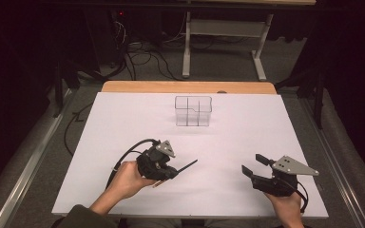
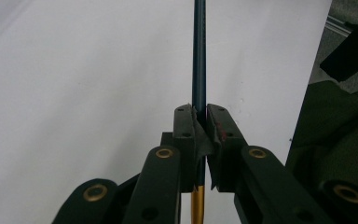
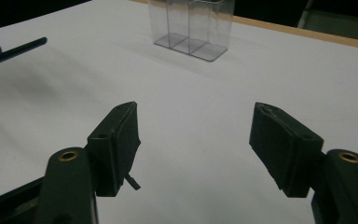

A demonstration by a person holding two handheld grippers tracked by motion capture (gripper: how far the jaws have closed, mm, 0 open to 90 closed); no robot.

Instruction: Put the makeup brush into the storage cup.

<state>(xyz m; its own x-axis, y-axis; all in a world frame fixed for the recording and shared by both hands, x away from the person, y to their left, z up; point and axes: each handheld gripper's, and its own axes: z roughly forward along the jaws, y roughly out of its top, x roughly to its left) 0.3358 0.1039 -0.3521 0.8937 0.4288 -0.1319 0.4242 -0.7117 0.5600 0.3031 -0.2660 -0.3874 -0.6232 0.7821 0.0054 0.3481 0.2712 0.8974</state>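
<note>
A thin dark blue pencil with a gold lower end runs straight up between the jaws of my left gripper, which is shut on it. In the high view my left gripper sits at the near left of the white sheet, and the pencil pokes out to the right. My right gripper rests at the near right, jaws wide apart with nothing between them. Its own view shows the right gripper open over bare white sheet, with the pencil's tip at far left.
A clear plastic container with several compartments stands at the far middle of the white sheet; it appears ahead of the right jaws as the container. The wooden table edge lies behind it. Cables and a table frame lie beyond.
</note>
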